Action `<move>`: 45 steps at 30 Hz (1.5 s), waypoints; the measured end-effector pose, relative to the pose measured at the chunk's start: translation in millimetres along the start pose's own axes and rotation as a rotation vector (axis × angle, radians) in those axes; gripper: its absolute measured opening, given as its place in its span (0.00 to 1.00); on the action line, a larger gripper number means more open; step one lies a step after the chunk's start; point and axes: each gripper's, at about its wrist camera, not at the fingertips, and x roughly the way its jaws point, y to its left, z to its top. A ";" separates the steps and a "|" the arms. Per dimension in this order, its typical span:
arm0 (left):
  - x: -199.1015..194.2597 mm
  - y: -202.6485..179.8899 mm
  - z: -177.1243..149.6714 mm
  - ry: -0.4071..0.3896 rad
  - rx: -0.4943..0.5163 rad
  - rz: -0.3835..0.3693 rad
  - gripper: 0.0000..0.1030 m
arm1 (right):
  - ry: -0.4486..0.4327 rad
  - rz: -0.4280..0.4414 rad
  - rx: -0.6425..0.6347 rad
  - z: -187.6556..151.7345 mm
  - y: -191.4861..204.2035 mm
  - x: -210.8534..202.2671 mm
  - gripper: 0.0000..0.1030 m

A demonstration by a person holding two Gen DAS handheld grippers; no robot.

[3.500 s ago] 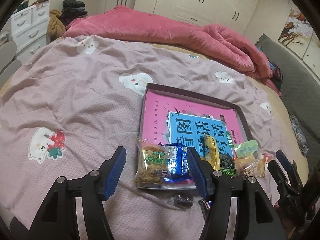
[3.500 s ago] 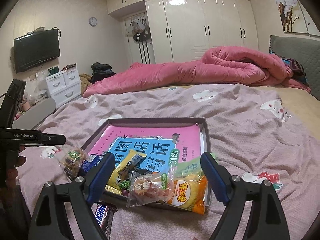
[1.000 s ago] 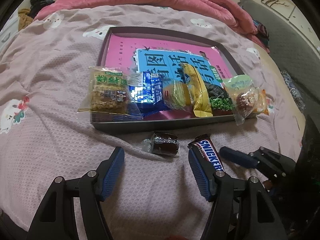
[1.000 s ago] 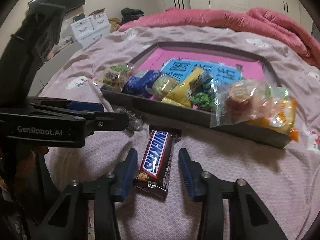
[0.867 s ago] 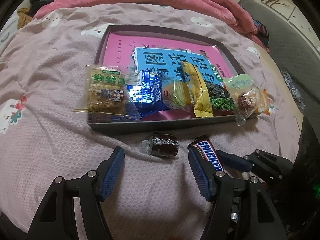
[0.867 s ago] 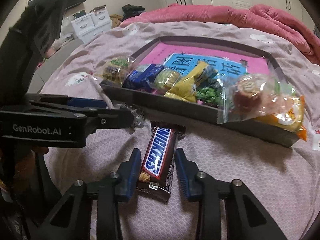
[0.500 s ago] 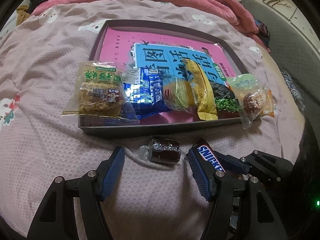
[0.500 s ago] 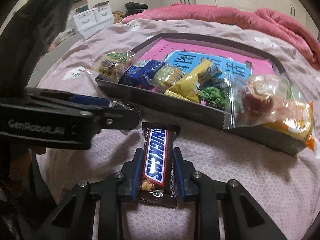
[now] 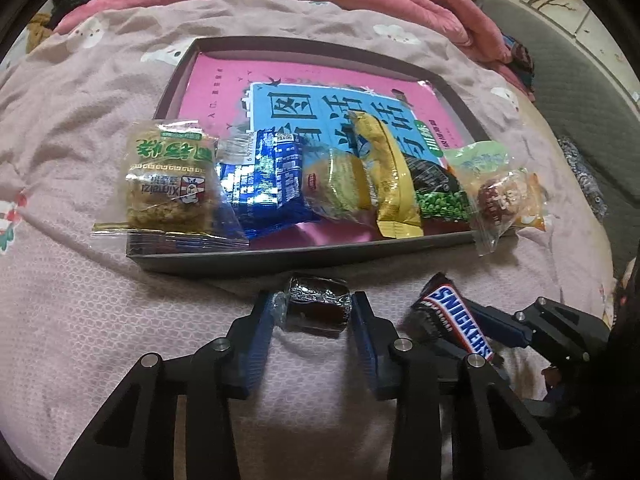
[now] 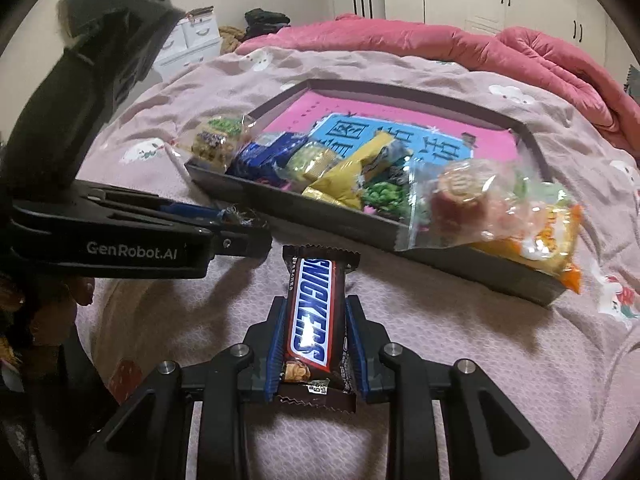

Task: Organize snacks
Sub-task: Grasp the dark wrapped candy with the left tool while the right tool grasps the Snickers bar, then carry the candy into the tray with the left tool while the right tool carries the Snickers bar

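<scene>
Moved since a second ago: both tongs have drawn in on the two loose sweets lying on the bedspread just in front of the tray.

Left tongs: jaws have just been closing; the pads now touch both ends of the foil-wrapped chocolate, which sits on the cloth beside the tray's near wall.

Right tongs: clamped along the sides of the chocolate bar; its front end pokes out toward the tray.

Tray contents: a row of snack packets along the near edge, on top of a pink book.

Risks, as judged:
- The small chocolate is held only by its crinkled ends; it may squash or twist out when lifted.
- The clear bag overhangs the tray corner and could be knocked off.
- The two tongs sit close together and may collide.

Unclear: whether either sweet is clear of the cloth; book lettering is partly covered; the hands are mostly out of view.
</scene>
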 end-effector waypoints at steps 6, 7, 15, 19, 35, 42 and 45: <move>-20.2 2.9 -3.2 -0.032 -0.005 -0.009 0.38 | -0.072 0.008 -0.014 3.0 2.6 -20.0 0.28; -26.2 2.4 -2.6 -0.047 0.000 -0.006 0.38 | -0.087 0.009 -0.016 3.8 2.7 -23.8 0.28; -58.5 -1.1 7.5 -0.129 0.007 0.000 0.38 | -0.181 0.008 0.018 13.6 -5.7 -43.3 0.28; -65.3 -4.7 11.0 -0.144 0.014 0.004 0.38 | -0.224 0.008 0.057 18.6 -15.9 -52.9 0.28; -67.5 -15.8 35.9 -0.184 0.011 0.031 0.38 | -0.339 -0.052 0.159 42.4 -65.5 -78.9 0.28; -52.8 -16.6 45.5 -0.169 -0.002 0.041 0.38 | -0.382 -0.097 0.163 57.2 -82.8 -85.8 0.28; -46.9 -16.1 46.9 -0.162 -0.003 0.047 0.38 | -0.393 -0.116 0.185 61.0 -96.0 -87.1 0.28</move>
